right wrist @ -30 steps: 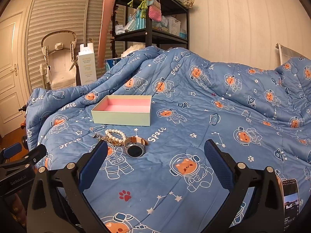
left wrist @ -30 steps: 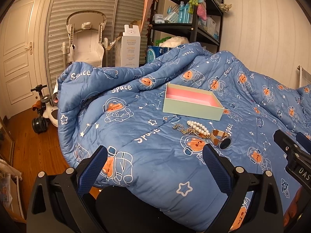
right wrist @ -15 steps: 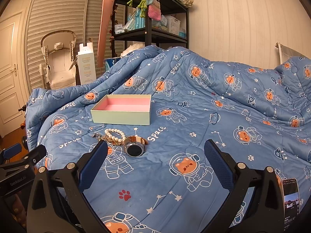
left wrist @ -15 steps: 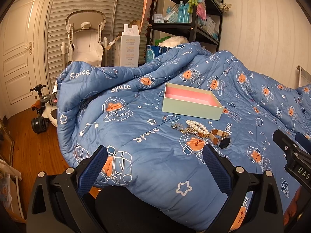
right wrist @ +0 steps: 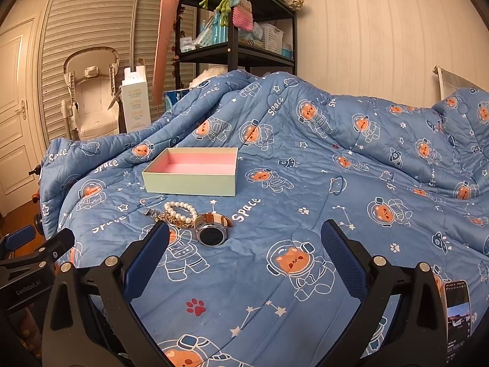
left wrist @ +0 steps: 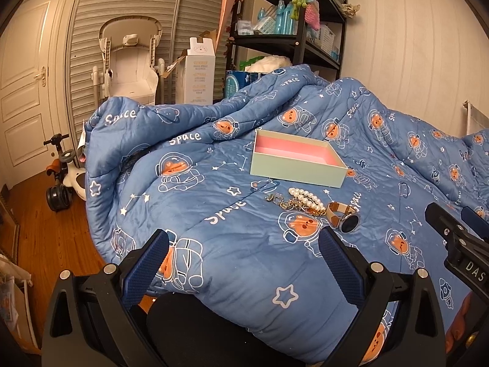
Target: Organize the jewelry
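An open mint-green box (left wrist: 295, 175) with a pink inside lies on the blue space-print quilt (left wrist: 214, 214); it also shows in the right wrist view (right wrist: 189, 183). In front of it lie a pearl bracelet (left wrist: 305, 197), a gold chain (left wrist: 287, 205) and a round watch (left wrist: 348, 222) with a tan strap. In the right wrist view the pearl bracelet (right wrist: 180, 208), the gold chain (right wrist: 174, 218) and the watch (right wrist: 211, 234) lie close together. My left gripper (left wrist: 243, 263) is open and empty, short of the jewelry. My right gripper (right wrist: 244, 257) is open and empty, just right of the watch.
A black shelf unit (left wrist: 293, 30) with bottles and baskets stands behind the bed. A white high chair (left wrist: 128, 58), a tall carton (left wrist: 198, 70) and a ride-on toy (left wrist: 64, 180) stand at the left on the wood floor. A phone (right wrist: 458, 312) lies at the right.
Both grippers have edged slightly forward toward the jewelry; the scene has shifted a little. Nothing was picked up or moved.
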